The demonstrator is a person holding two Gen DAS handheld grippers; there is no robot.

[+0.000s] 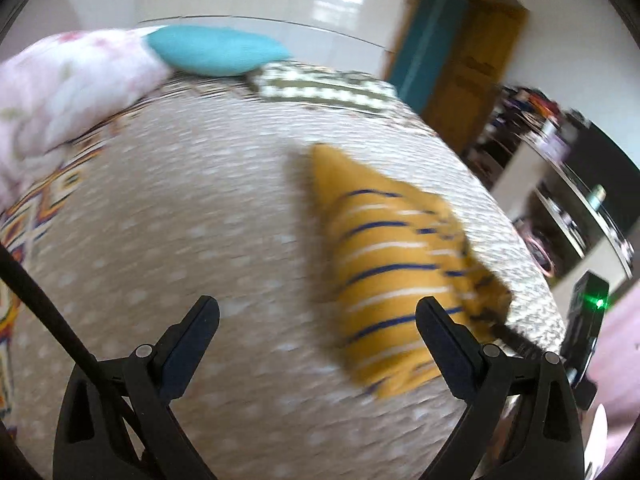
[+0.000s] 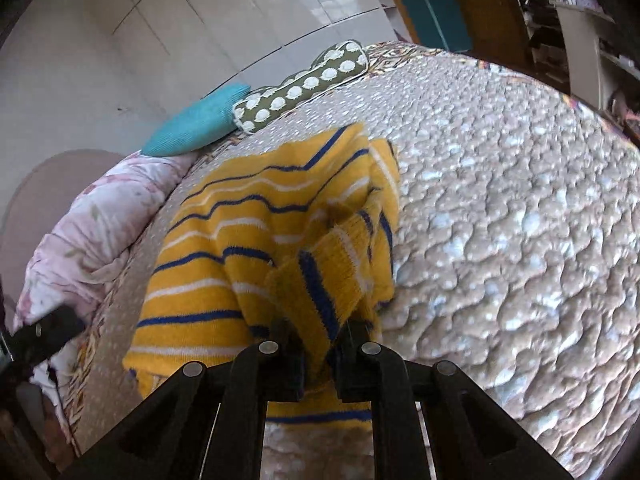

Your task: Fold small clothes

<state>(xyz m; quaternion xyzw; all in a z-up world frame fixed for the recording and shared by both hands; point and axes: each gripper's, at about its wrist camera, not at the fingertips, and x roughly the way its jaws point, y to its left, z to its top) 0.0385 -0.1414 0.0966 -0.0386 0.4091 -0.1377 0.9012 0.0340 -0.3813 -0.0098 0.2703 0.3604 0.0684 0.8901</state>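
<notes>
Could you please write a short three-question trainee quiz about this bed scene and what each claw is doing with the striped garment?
1. True or false: the right claw is shut on the yellow striped garment.
2. Which claw stands open with nothing between its fingers? A) left B) right C) both
3. Fill in: the teal cushion lies between the spotted pillow and the ____ floral quilt.

Key:
1. True; a bunched fold is pinched between its fingers.
2. A; the left claw is spread wide over the bedspread.
3. Pink.
</notes>
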